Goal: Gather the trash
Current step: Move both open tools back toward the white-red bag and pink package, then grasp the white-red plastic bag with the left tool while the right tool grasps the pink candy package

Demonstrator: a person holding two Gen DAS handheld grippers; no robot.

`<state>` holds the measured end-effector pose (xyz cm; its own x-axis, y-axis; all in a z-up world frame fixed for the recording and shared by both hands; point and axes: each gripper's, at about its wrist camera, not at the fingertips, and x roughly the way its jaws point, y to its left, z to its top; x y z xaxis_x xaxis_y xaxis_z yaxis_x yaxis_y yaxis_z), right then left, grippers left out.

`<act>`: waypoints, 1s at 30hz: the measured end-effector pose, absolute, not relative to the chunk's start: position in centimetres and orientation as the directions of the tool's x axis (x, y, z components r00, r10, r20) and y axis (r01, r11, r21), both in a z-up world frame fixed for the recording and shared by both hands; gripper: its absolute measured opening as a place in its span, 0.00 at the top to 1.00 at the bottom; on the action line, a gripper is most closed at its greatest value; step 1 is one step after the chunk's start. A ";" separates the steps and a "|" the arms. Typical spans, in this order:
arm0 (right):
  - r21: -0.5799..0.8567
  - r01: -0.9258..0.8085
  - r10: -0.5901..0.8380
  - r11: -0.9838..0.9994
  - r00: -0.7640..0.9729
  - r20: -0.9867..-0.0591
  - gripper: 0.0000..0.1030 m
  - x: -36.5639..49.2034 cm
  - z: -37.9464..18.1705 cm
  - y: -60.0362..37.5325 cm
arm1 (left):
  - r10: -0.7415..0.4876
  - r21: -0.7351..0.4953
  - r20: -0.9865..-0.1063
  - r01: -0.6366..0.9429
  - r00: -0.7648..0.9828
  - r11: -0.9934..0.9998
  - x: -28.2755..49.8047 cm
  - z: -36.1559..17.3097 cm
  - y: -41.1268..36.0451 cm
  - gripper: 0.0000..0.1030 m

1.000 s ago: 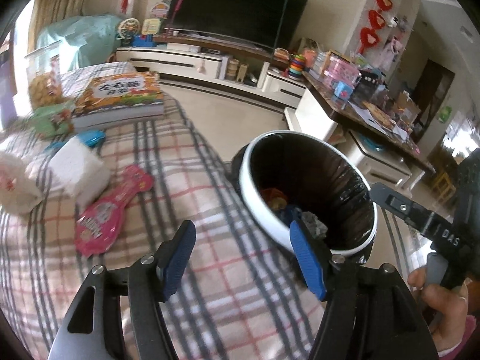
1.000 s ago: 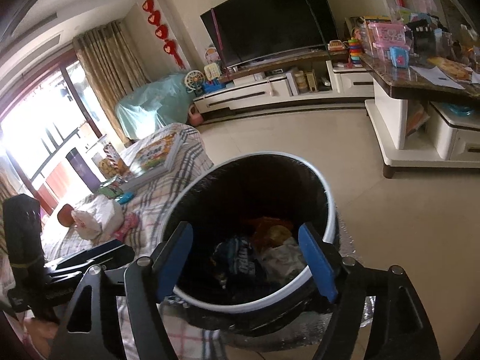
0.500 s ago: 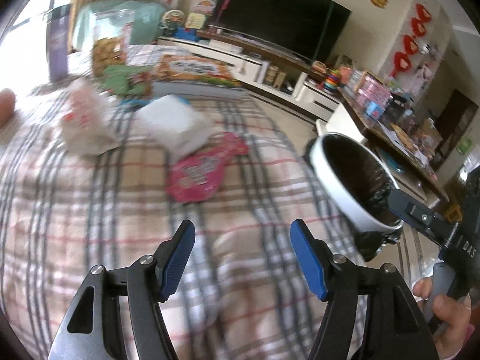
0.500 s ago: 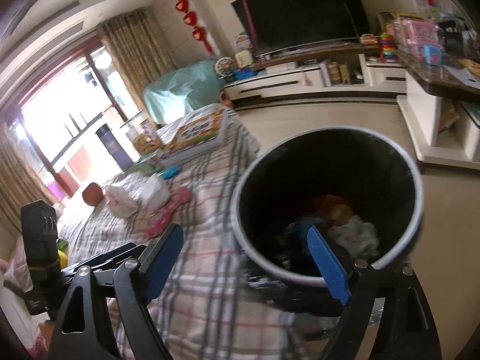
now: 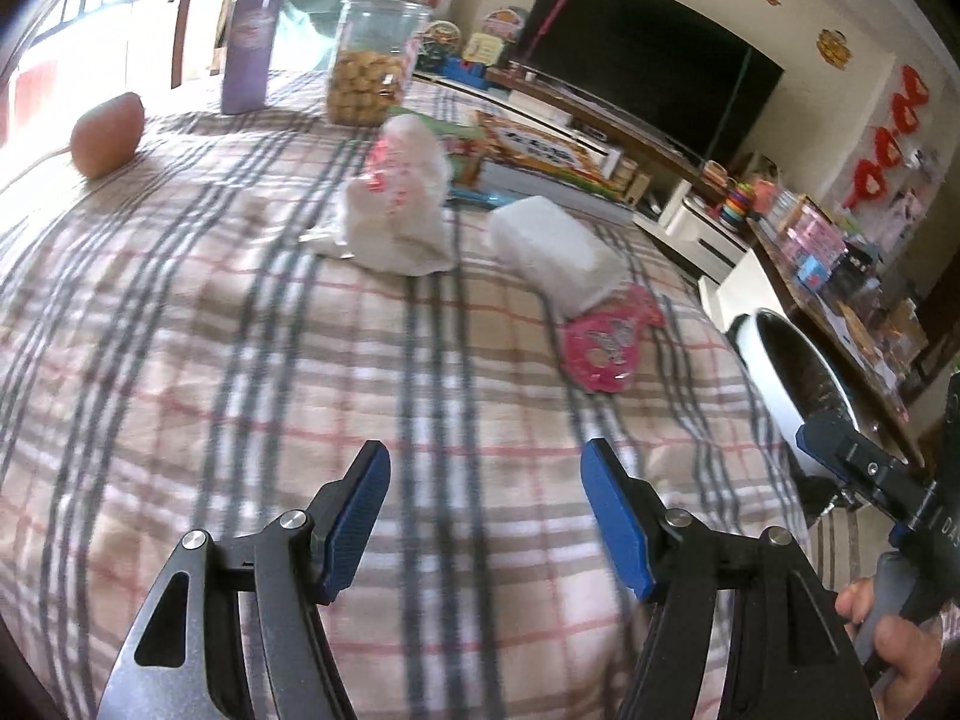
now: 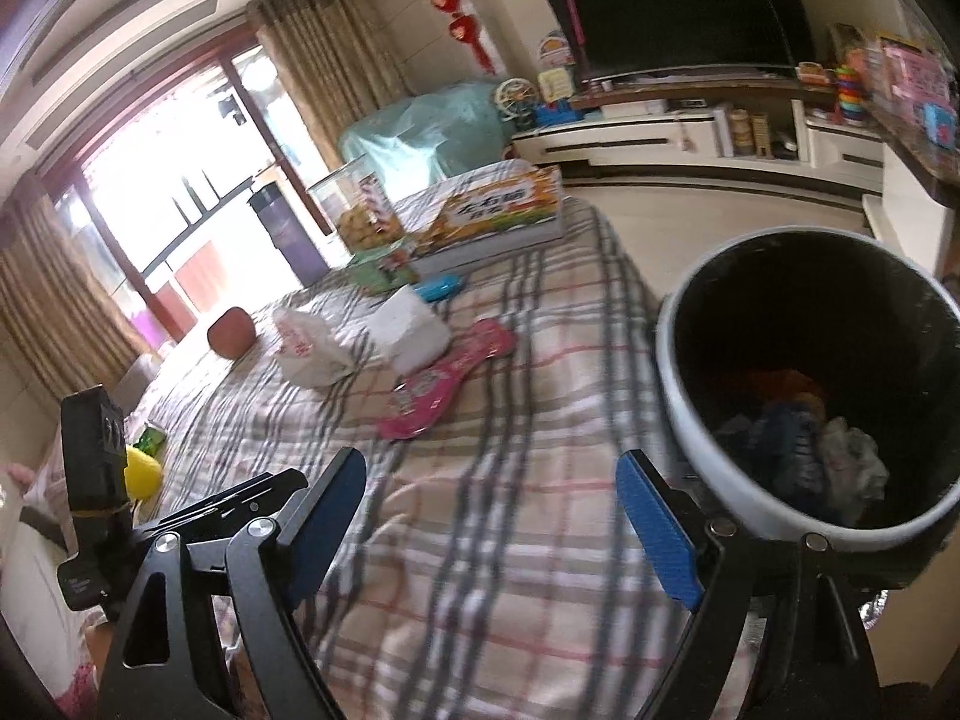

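Note:
A white trash bin [image 6: 708, 420] with a black liner stands at the right edge of the plaid-covered table [image 6: 480, 510] and holds several crumpled wrappers; its rim shows in the left wrist view [image 5: 774, 372]. On the table lie a pink wrapper [image 5: 603, 345] [image 6: 447, 381], a crumpled white plastic bag [image 5: 399, 204] [image 6: 309, 348] and a white tissue pack [image 5: 555, 252] [image 6: 411, 327]. My left gripper [image 5: 483, 516] is open and empty above the cloth, short of the wrapper. My right gripper [image 6: 492, 528] is open and empty beside the bin.
A picture book [image 6: 498, 213], a jar of snacks [image 5: 369, 69], a purple tumbler [image 5: 249, 39], a brown round object [image 5: 105, 135] and a blue item [image 6: 441, 288] sit at the table's far side. A yellow object [image 6: 141, 471] lies by its left edge. A TV stand [image 6: 690, 141] lines the far wall.
Both grippers have swung left, away from the bin and over the table. The left wrist view now faces the white bag, tissue pack and pink wrapper. Both stay open.

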<state>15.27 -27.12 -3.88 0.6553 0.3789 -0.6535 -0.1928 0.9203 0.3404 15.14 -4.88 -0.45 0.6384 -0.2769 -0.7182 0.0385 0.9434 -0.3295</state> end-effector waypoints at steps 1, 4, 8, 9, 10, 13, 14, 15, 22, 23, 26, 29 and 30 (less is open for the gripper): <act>0.341 -0.196 0.382 0.919 0.652 -0.655 0.16 15.4 -4.0 -26.8 | -0.273 -0.329 -0.720 0.032 0.639 0.944 15.0 -0.4 -4.6 0.36; 0.342 -0.206 0.391 0.917 0.639 -0.662 0.16 15.8 -4.6 -25.8 | -0.257 -0.322 -0.722 0.017 0.642 0.947 14.6 -0.3 -3.6 0.36; 0.341 -0.212 0.394 0.916 0.635 -0.665 0.16 16.3 -5.0 -24.4 | -0.241 -0.312 -0.725 0.004 0.645 0.950 14.9 -0.2 -2.6 0.36; 0.340 -0.216 0.396 0.916 0.632 -0.667 0.16 16.6 -5.1 -24.0 | -0.236 -0.309 -0.726 0.000 0.646 0.951 15.0 -0.1 -2.4 0.36; 0.339 -0.217 0.397 0.915 0.630 -0.668 0.16 16.8 -5.1 -23.7 | -0.233 -0.307 -0.726 -0.001 0.647 0.952 15.2 0.0 -2.2 0.36; 0.336 -0.222 0.398 0.915 0.626 -0.671 0.16 17.5 -5.4 -22.9 | -0.223 -0.294 -0.727 -0.001 0.649 0.956 16.0 0.1 -1.6 0.36; 0.333 -0.220 0.395 0.917 0.624 -0.675 0.16 17.8 -5.5 -22.5 | -0.216 -0.286 -0.727 -0.002 0.652 0.958 16.4 0.2 -1.5 0.36; 0.331 -0.218 0.392 0.918 0.624 -0.676 0.16 18.0 -5.6 -22.3 | -0.208 -0.279 -0.727 -0.004 0.655 0.960 16.9 0.2 -1.3 0.36; 0.315 -0.187 0.361 0.930 0.620 -0.697 0.16 20.5 -6.7 -21.1 | -0.198 -0.266 -0.726 -0.003 0.658 0.964 20.8 -0.2 -0.4 0.36; 0.309 -0.184 0.355 0.933 0.618 -0.702 0.16 20.9 -6.8 -20.9 | -0.199 -0.264 -0.725 0.000 0.660 0.964 21.4 -0.3 -0.3 0.36; 0.299 -0.173 0.341 0.938 0.612 -0.714 0.16 21.8 -7.3 -20.5 | -0.189 -0.250 -0.715 0.007 0.673 0.968 23.0 -0.4 -0.2 0.36; 0.286 -0.166 0.327 0.944 0.605 -0.726 0.19 22.5 -7.6 -20.0 | -0.186 -0.245 -0.705 0.011 0.684 0.970 24.4 -0.7 0.0 0.36; 0.277 -0.165 0.319 0.947 0.604 -0.730 0.20 22.7 -7.7 -19.8 | -0.181 -0.240 -0.705 0.011 0.686 0.971 24.9 -1.0 0.0 0.37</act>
